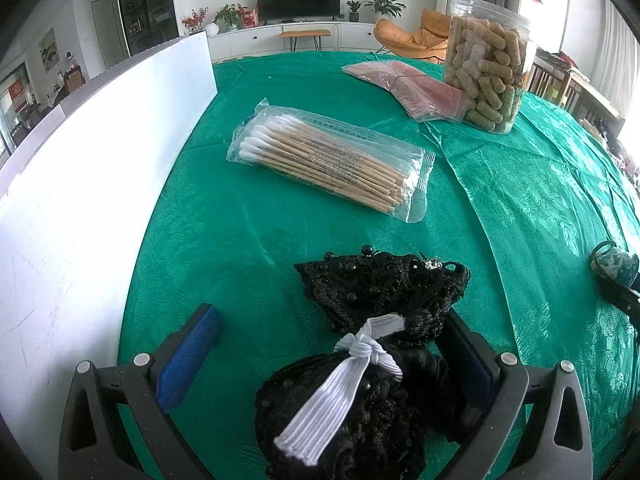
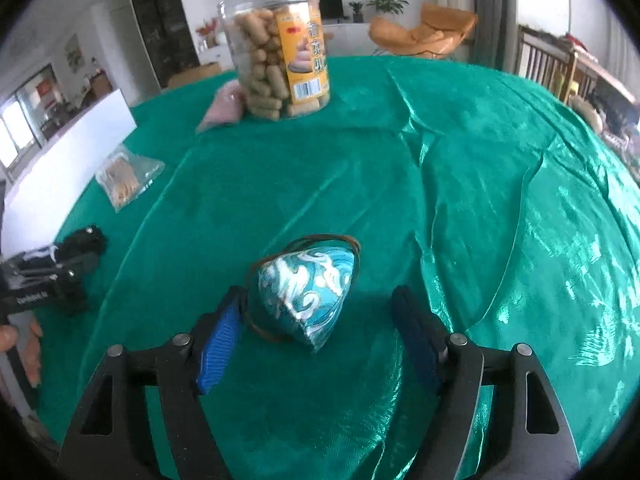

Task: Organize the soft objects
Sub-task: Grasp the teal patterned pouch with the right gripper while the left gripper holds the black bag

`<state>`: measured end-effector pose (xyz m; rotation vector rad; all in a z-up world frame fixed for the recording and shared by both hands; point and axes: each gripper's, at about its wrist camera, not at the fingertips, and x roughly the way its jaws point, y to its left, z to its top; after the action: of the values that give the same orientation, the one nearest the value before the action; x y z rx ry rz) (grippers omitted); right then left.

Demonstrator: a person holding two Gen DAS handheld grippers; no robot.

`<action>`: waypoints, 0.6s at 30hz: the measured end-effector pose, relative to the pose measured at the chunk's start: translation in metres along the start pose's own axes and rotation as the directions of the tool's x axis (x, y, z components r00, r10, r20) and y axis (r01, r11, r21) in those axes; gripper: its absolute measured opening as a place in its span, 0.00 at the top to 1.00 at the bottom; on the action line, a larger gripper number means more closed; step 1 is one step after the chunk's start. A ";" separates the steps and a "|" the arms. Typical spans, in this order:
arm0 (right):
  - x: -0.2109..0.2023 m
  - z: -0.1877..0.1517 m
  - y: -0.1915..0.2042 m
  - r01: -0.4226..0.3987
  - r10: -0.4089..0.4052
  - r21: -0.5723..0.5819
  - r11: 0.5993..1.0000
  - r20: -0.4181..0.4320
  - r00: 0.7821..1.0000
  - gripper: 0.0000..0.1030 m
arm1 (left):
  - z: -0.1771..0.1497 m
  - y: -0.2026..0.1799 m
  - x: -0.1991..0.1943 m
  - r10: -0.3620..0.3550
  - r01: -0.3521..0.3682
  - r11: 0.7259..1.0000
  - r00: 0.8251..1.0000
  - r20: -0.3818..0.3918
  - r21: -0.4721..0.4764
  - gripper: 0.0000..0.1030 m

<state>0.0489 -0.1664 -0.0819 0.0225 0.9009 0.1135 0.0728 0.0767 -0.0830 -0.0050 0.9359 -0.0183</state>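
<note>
Green satin cloth (image 2: 460, 160) covers your table, a white board (image 1: 80, 200) standing along its left edge. Farther back stand a clear snack jar (image 2: 280, 52) and a swab packet (image 1: 332, 156). Your left gripper (image 1: 332, 352) stands apart around the black lace bundle (image 1: 384, 292), only one pad touching. Your right gripper (image 2: 320, 328) gapes around the teal patterned pouch (image 2: 308, 288), its left pad touching.

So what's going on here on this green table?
A person is sorting soft items with two tools. The left hand-held gripper stands open around a black lace bundle tied with white elastic. The right hand-held gripper is open around a teal patterned face mask lying on the green tablecloth; neither is gripped yet. Cotton swabs and a snack jar sit farther back.
</note>
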 end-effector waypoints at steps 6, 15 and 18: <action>-0.001 0.000 0.007 0.049 -0.050 -0.047 0.998 -0.017 0.999 0.19 | 0.000 0.000 0.000 0.000 0.000 1.000 1.000 0.000 0.000 0.00; 0.000 0.001 0.009 0.056 -0.057 -0.048 0.997 -0.018 0.998 0.18 | 0.000 0.000 0.000 0.000 0.000 1.000 1.000 0.000 0.000 0.00; 0.001 0.001 0.010 0.056 -0.057 -0.049 0.997 -0.018 0.998 0.18 | 0.000 0.000 0.000 0.000 0.000 1.000 1.000 0.000 0.000 0.00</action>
<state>0.0490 -0.1568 -0.0813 -0.0489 0.9175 0.0831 0.0730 0.0767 -0.0833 -0.0053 0.9361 -0.0179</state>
